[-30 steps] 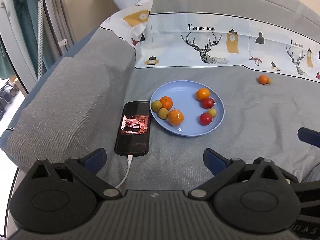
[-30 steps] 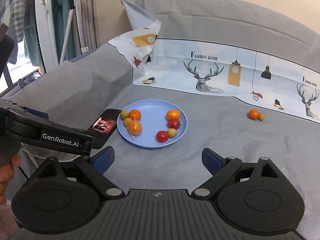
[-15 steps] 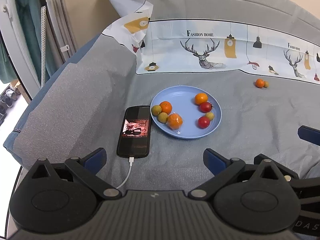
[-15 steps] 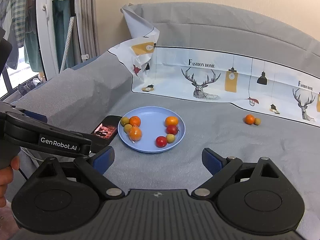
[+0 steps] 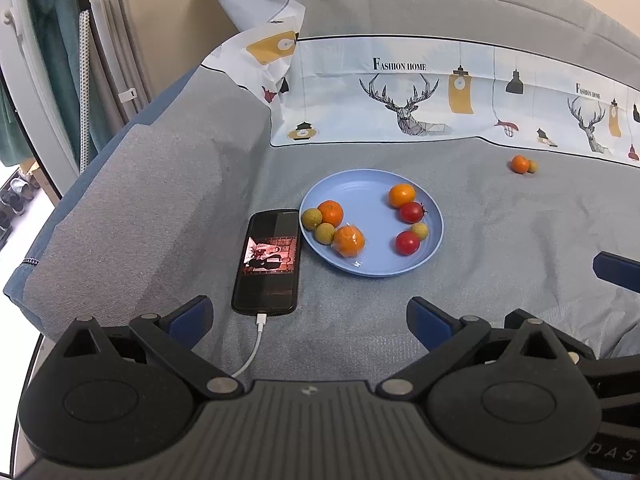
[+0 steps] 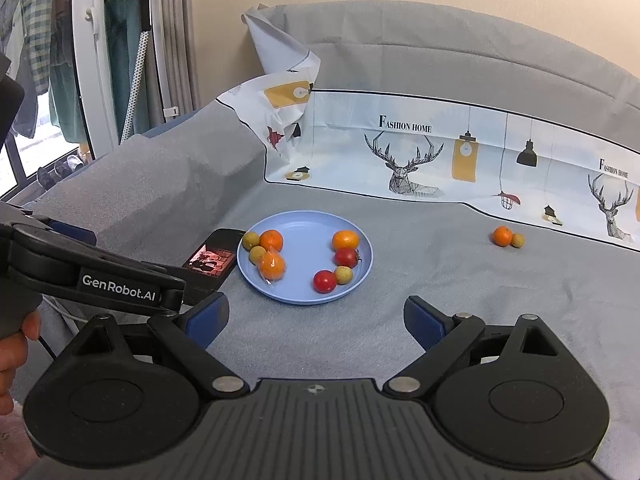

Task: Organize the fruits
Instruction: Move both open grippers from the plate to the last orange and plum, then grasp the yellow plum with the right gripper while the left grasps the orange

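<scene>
A blue plate sits on the grey cloth and holds several small fruits: oranges, red tomatoes and yellow-green ones. One orange is wrapped in clear film. A loose orange with a small yellow-green fruit touching it lies far right of the plate. My left gripper is open and empty, near side of the plate. My right gripper is open and empty, also short of the plate. The left gripper's body shows at the left of the right wrist view.
A black phone with a lit screen and a white cable lies just left of the plate. A printed sheet with deer stands along the back. The cloth's edge drops off at the left, with a clothes rack beyond.
Both grippers have drawn back and risen a little from the plate, so it looks slightly smaller and lower in view. The fruits have not moved. Both grippers stay open.
</scene>
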### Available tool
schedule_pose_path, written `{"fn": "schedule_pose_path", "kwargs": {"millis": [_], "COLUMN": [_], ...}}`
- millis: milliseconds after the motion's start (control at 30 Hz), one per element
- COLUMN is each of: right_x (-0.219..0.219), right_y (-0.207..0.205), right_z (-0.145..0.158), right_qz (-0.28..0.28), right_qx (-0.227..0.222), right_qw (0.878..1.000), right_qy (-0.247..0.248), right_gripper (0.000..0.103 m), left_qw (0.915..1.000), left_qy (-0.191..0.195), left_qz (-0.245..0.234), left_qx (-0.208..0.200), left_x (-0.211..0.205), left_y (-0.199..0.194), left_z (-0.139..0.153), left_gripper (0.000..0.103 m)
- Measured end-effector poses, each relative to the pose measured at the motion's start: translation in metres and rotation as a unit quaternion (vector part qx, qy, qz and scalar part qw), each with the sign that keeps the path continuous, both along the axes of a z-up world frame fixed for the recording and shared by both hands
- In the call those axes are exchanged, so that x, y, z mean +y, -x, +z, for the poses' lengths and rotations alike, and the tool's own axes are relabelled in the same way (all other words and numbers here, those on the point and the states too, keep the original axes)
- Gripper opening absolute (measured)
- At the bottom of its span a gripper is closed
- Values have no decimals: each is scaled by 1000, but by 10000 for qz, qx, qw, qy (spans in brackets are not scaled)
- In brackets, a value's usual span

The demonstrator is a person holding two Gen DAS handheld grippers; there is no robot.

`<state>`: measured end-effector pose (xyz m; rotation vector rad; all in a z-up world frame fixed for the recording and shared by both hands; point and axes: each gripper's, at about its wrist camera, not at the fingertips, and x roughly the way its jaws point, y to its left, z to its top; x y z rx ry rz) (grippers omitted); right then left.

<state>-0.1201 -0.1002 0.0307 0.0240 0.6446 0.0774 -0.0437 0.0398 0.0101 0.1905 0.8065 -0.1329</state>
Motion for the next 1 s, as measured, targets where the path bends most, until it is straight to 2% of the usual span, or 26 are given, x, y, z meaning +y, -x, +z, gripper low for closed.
{"fn": "schedule_pose_path", "kwargs": {"millis": [333, 567, 667, 800, 1000], "right_x": [-3, -19, -41, -93, -199], "right_y": [-5, -9, -14, -28, -70], "right_z": [-8, -17, -16, -21, -48], "right_qz": [5, -161, -484, -1230, -2478], "right_qx": [87, 141, 62, -49, -37], "right_qw": [9999, 9993, 9981, 9918, 9686], "right_qy": [-105, -303, -372, -349, -218], "right_gripper": [95, 95, 95, 95, 95], "left_qw": [9999, 9993, 9988, 9975, 9912], "left_qy": [-117, -307, -357, -292, 135], "left_qz": [34, -92, -254, -599, -1277], "left_qx": [52, 201, 210, 236, 330], "left_x": [-3, -24, -47, -92, -194], "left_y": [-5, -21, -35, -64, -128], "left_z": [-5, -11, -10, -8, -18], "left_gripper": [103, 103, 103, 103, 103]}}
